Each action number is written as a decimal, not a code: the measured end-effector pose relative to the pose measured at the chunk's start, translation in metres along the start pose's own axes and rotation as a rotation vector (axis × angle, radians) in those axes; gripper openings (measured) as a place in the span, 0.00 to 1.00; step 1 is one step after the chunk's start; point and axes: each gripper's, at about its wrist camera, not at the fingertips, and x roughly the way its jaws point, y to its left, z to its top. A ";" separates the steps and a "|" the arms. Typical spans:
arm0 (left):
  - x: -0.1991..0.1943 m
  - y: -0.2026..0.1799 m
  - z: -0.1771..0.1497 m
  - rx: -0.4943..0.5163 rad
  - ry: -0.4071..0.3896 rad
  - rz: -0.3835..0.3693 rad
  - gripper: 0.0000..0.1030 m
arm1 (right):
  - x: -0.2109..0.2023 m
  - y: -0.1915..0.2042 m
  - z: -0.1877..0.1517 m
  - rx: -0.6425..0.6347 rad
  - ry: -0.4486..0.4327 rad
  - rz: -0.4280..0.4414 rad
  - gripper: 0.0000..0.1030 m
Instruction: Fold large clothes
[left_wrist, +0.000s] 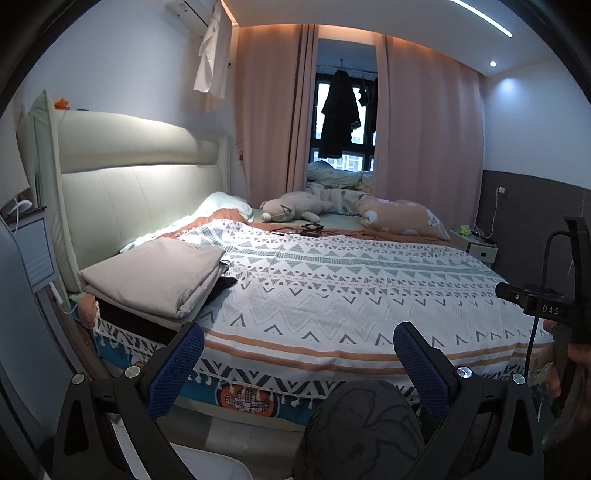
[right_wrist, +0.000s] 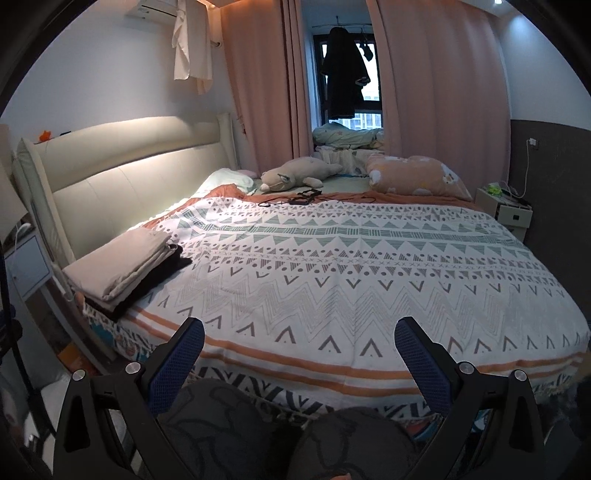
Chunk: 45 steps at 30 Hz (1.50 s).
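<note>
Both the left gripper (left_wrist: 298, 363) and the right gripper (right_wrist: 299, 363) hang empty with jaws spread wide above the bed (right_wrist: 332, 280). A folded beige garment (left_wrist: 159, 277) sits stacked on dark folded clothes (right_wrist: 155, 273) at the bed's headboard-side corner. That work looks finished; no unfolded garment is laid out yet.

home bedroom | double bed (right_wrist: 332, 266) with patterned cover, padded headboard (right_wrist: 122, 166) | plush toy (right_wrist: 295, 175) and pillow (right_wrist: 413, 175) at far side | pink curtains (right_wrist: 439, 85) around dark window | bedside table (right_wrist: 504, 210) | wall air conditioner (left_wrist: 192, 11) | folded clothes stack (left_wrist: 159, 277) on bed corner | coat hanging at window (right_wrist: 343, 66)
</note>
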 end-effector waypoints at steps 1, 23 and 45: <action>-0.003 -0.001 -0.001 -0.002 -0.004 -0.004 1.00 | -0.005 -0.002 -0.002 -0.002 -0.005 -0.007 1.00; -0.025 -0.031 -0.011 0.047 -0.030 -0.014 1.00 | -0.039 -0.037 -0.053 0.053 -0.037 0.007 1.00; -0.021 -0.037 -0.014 0.017 -0.004 -0.014 1.00 | -0.033 -0.050 -0.056 0.086 -0.033 -0.002 1.00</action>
